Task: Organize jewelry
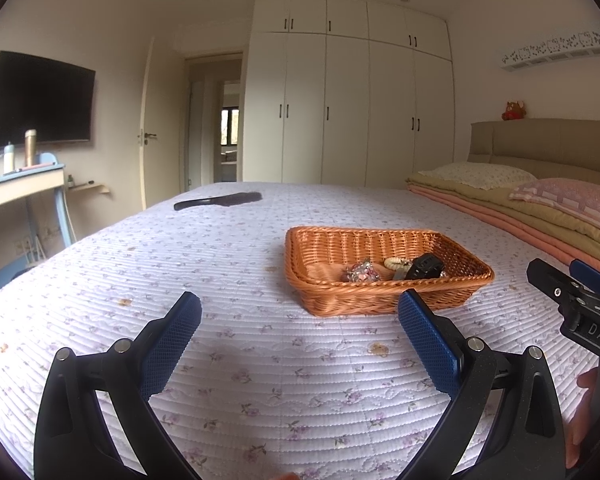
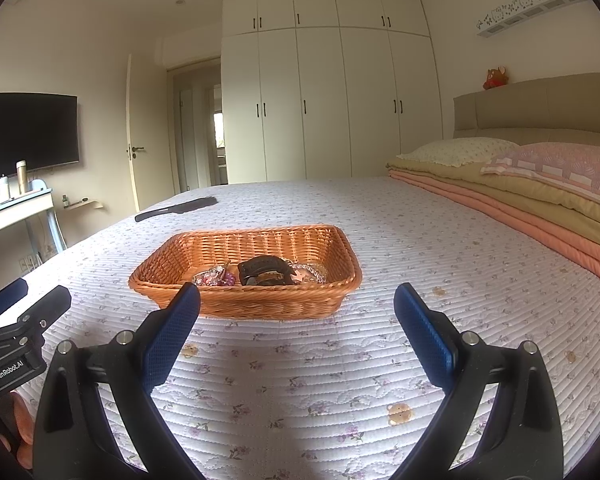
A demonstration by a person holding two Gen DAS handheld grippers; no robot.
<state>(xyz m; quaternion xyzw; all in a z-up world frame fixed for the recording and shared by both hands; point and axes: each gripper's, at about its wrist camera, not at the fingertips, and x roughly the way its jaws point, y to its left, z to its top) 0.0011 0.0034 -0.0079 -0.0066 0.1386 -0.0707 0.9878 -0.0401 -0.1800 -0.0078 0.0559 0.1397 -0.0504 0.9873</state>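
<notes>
Orange woven wicker basket (image 2: 244, 276) sits on the lilac floral quilted bedspread (image 2: 380, 240), and I see the jewelry heaped at its near end: a pink beaded cluster (image 1: 362, 272), a cream coiled band (image 1: 396, 263), a black watch-like strap (image 2: 266, 270) and a silvery chain (image 2: 312, 270). My left gripper (image 1: 300, 320) hovers short of the basket with blue-padded fingers spread wide, holding nothing. My right gripper (image 2: 296, 312) hangs just beside it, equally wide apart and empty. Farther back, a black long-handled brush (image 1: 220, 200) lies on the bedspread, well apart from the basket, and folded peach and tan blankets (image 2: 520, 208) lie under pillows to the right.
</notes>
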